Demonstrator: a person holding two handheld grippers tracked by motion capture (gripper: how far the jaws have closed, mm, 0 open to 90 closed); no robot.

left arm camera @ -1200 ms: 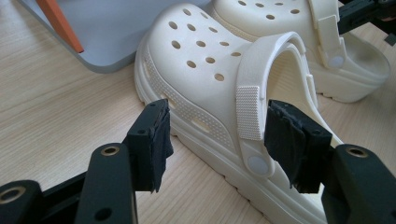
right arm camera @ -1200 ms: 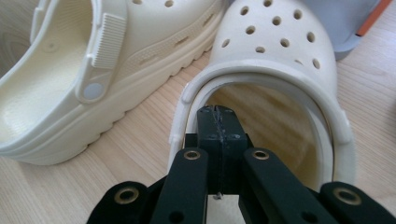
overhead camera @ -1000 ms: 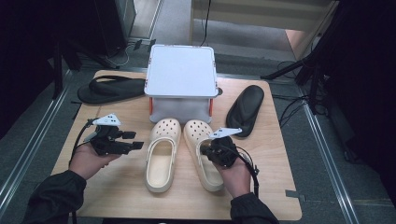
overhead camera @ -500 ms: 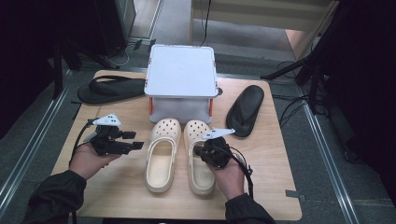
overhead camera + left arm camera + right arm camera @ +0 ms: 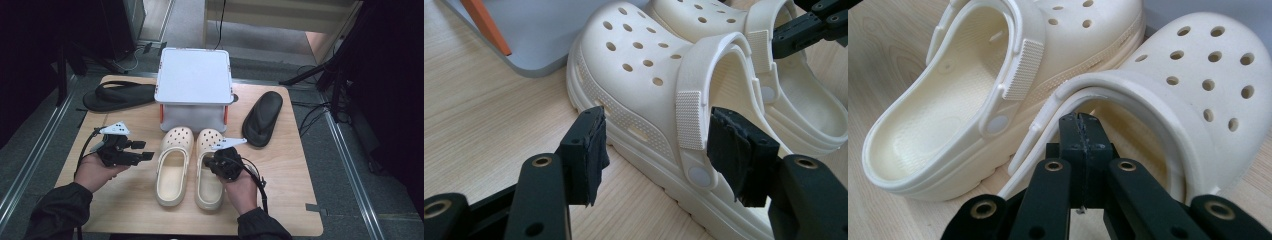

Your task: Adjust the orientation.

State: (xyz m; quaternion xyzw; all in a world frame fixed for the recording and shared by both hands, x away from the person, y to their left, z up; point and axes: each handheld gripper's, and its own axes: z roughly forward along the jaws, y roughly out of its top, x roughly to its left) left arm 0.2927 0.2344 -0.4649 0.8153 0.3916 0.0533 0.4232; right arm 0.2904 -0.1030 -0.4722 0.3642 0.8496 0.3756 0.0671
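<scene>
Two cream clogs stand side by side on the wooden table, the left clog and the right clog, toes toward a lidded box. My left gripper rests just left of the left clog, open. In the left gripper view its pads frame that clog's side and strap rivet without touching. My right gripper hovers over the right clog's opening. In the right gripper view it is shut, tips right under the folded strap of the right clog; nothing shows between the pads.
A white-lidded box with orange clasps stands behind the clogs. One black flip-flop lies at the back left, another at the right of the box. Bare table lies to the right and along the front edge.
My right gripper has shifted a little to the left, from the right clog's outer side to above its opening. The left gripper has stayed put.
</scene>
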